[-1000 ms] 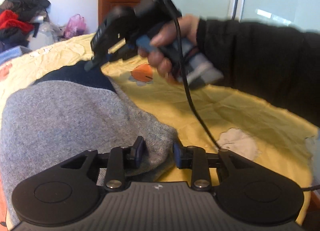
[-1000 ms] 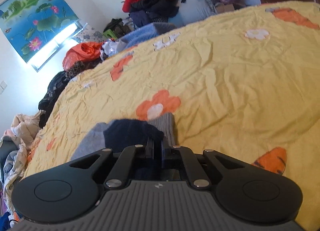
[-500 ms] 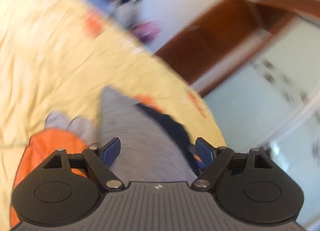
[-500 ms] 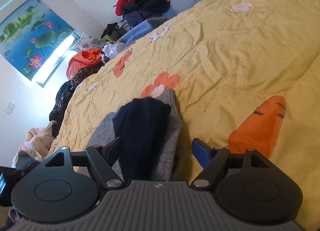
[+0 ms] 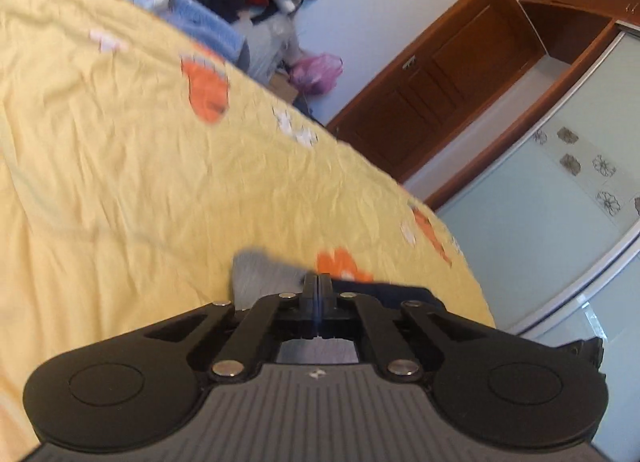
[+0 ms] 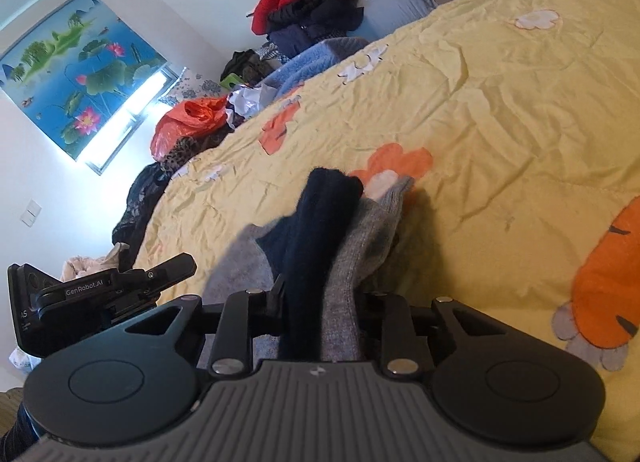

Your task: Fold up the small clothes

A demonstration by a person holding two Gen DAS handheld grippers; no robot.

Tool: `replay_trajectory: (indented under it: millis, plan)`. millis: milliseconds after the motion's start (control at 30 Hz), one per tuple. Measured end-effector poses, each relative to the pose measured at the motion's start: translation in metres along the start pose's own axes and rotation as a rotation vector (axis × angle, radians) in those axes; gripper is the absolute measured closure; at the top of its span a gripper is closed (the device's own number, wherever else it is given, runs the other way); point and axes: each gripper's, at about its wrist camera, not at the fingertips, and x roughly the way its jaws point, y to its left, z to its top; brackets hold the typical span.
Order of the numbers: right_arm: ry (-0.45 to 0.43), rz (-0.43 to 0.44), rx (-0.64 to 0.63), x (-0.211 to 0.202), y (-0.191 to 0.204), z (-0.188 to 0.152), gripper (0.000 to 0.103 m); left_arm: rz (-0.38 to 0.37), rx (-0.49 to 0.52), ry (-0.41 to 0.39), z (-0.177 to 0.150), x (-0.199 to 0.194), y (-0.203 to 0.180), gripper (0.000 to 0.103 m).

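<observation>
While the small grey knitted garment with dark navy parts (image 6: 348, 262) lies on the wrinkled yellow bedspread printed with orange carrots and white flowers (image 6: 500, 102), the right gripper (image 6: 320, 294) has a bunched fold of its navy and grey cloth between its jaws, which are closing on it. In the left wrist view, the left gripper (image 5: 317, 286) has its jaws pressed fully together, and whether any cloth is pinched between them cannot be told; the grey and navy fabric shows just beyond and beneath its tips, near the bed's edge. Seen from the right wrist, the left gripper sits low at the left, beside the garment. A heap of red, black and blue clothes (image 6: 312, 2) is piled past the far side of the bed, and a brown wooden door (image 5: 436, 78) stands in the wall behind.
</observation>
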Motion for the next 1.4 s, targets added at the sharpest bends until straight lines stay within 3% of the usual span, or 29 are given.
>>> replay_trajectory:
  millis: [100,233,300,367,400,467,533,600,633,667,700,767,967,1033,1133,1200,1267,1300,1400]
  plan:
    - [0.004,-0.009,-0.008,0.011,0.008,0.007,0.069,0.019,0.027,0.021,0.014,-0.001,0.003,0.103]
    - [0.012,-0.034,-0.002,0.001,-0.004,0.009,0.069,0.021,0.005,0.099,-0.009,-0.002,0.015,0.096]
    - [0.017,-0.058,0.036,-0.009,-0.021,0.004,0.069,0.014,-0.044,0.129,-0.026,0.003,0.026,0.080]
    - [0.038,-0.064,0.073,-0.012,-0.034,-0.002,0.068,0.020,-0.108,0.150,-0.038,0.011,0.033,0.027]
    - [0.045,-0.069,0.087,-0.013,-0.038,-0.004,0.067,0.027,-0.137,0.152,-0.043,0.016,0.034,0.023]
    - [0.050,-0.071,0.104,-0.016,-0.041,-0.008,0.051,-0.007,-0.134,0.159,-0.048,0.024,0.029,0.023]
    - [0.057,-0.068,0.095,-0.017,-0.040,-0.010,0.043,-0.033,-0.124,0.157,-0.049,0.031,0.021,0.023]
    - [0.074,-0.069,0.103,-0.013,-0.043,-0.012,0.043,-0.028,-0.135,0.153,-0.050,0.041,0.020,0.024]
    - [0.083,-0.066,0.110,-0.010,-0.044,-0.013,0.043,-0.027,-0.150,0.149,-0.051,0.046,0.022,0.031]
    - [0.081,-0.054,0.111,-0.008,-0.044,-0.015,0.045,-0.021,-0.161,0.143,-0.051,0.049,0.024,0.052]
    - [0.083,-0.053,0.110,-0.006,-0.043,-0.017,0.047,-0.005,-0.168,0.155,-0.051,0.053,0.025,0.061]
    - [0.092,-0.040,0.100,-0.004,-0.039,-0.019,0.066,0.008,-0.152,0.166,-0.050,0.056,0.023,0.076]
    - [0.042,0.012,0.065,-0.003,-0.011,-0.009,0.071,0.008,-0.004,0.091,-0.020,0.022,-0.001,0.082]
    - [0.021,0.045,0.086,0.007,-0.002,-0.002,0.071,0.049,0.027,0.069,-0.001,0.018,-0.002,0.082]
    - [0.015,0.047,0.122,0.035,0.005,0.005,0.071,0.136,0.096,0.076,0.022,0.029,0.004,0.079]
    - [0.041,-0.034,0.131,0.055,0.004,0.004,0.066,0.208,0.118,0.128,0.026,0.041,0.015,0.076]
    - [0.063,-0.101,0.148,0.057,0.001,-0.001,0.042,0.234,0.087,0.153,0.020,0.034,0.025,0.069]
    - [0.061,-0.075,0.139,0.051,0.000,-0.006,0.040,0.192,0.066,0.135,0.014,0.022,0.029,0.066]
    - [0.075,-0.068,0.063,0.022,0.001,-0.023,0.031,0.104,0.038,0.084,-0.018,-0.020,0.034,0.019]
